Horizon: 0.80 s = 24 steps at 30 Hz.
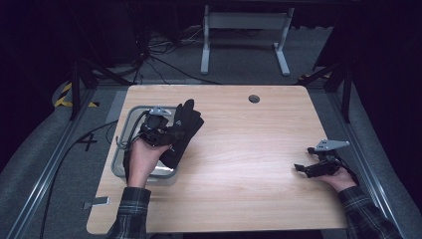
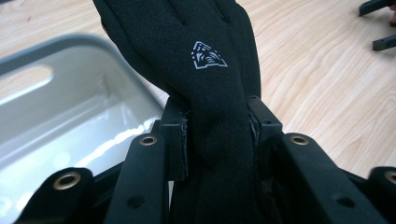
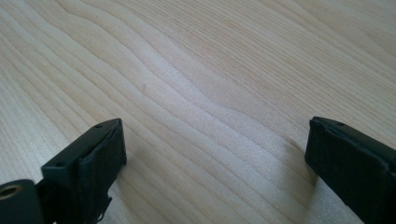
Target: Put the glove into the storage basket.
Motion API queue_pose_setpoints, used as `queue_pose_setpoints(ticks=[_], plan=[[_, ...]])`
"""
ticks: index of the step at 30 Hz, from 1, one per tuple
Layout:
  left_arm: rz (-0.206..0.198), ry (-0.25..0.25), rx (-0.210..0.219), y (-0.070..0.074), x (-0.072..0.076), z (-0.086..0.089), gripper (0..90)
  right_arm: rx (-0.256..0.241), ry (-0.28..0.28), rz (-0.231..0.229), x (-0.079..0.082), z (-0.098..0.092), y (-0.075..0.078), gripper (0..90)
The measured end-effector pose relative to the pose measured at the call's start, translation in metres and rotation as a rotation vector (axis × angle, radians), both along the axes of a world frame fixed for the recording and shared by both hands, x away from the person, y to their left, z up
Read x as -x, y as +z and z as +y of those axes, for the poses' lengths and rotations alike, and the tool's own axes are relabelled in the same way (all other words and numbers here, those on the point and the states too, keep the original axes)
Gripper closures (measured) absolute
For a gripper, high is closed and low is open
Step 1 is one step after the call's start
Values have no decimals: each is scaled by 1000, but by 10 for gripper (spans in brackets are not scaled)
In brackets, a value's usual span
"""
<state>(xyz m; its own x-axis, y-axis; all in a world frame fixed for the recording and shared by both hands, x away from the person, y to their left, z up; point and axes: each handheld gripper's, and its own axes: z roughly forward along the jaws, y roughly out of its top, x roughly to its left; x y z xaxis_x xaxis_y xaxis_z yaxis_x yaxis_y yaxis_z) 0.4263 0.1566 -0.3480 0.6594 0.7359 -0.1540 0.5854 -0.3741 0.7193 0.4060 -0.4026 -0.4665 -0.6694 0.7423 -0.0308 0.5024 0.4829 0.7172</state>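
Observation:
A black glove point(image 1: 182, 130) with a small white emblem point(image 2: 208, 54) hangs pinched at its cuff in my left gripper point(image 2: 218, 133), which is shut on it. The glove's fingers point away from me, over the right rim of a grey metal tray point(image 1: 124, 130) at the table's left; the tray point(image 2: 56, 107) looks bare inside. My right gripper point(image 1: 300, 168) rests low near the table's right edge, jaws spread wide, open. Between its pads point(image 3: 100, 156) lies only bare wood.
The light wooden table point(image 1: 239, 149) has a round grommet hole point(image 1: 254, 98) near its far edge. In the left gripper view the other gripper's jaws point(image 2: 380, 25) show at the top right. Beyond the table stand a white desk frame point(image 1: 244, 35) and cables on the floor.

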Motion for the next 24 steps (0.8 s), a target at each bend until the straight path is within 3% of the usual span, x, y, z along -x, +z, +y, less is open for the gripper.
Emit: queue_pose_setpoints(ticks=[7, 18, 24], plan=[[14, 41, 12, -11, -3, 22, 664, 0, 0, 0, 0, 0, 0, 56], [56, 100, -8, -32, -12, 46, 663, -1, 0, 1, 0, 0, 0, 57], [101, 121, -38, -46, -19, 54, 660, -2, 1, 1, 0, 0, 0, 57]])
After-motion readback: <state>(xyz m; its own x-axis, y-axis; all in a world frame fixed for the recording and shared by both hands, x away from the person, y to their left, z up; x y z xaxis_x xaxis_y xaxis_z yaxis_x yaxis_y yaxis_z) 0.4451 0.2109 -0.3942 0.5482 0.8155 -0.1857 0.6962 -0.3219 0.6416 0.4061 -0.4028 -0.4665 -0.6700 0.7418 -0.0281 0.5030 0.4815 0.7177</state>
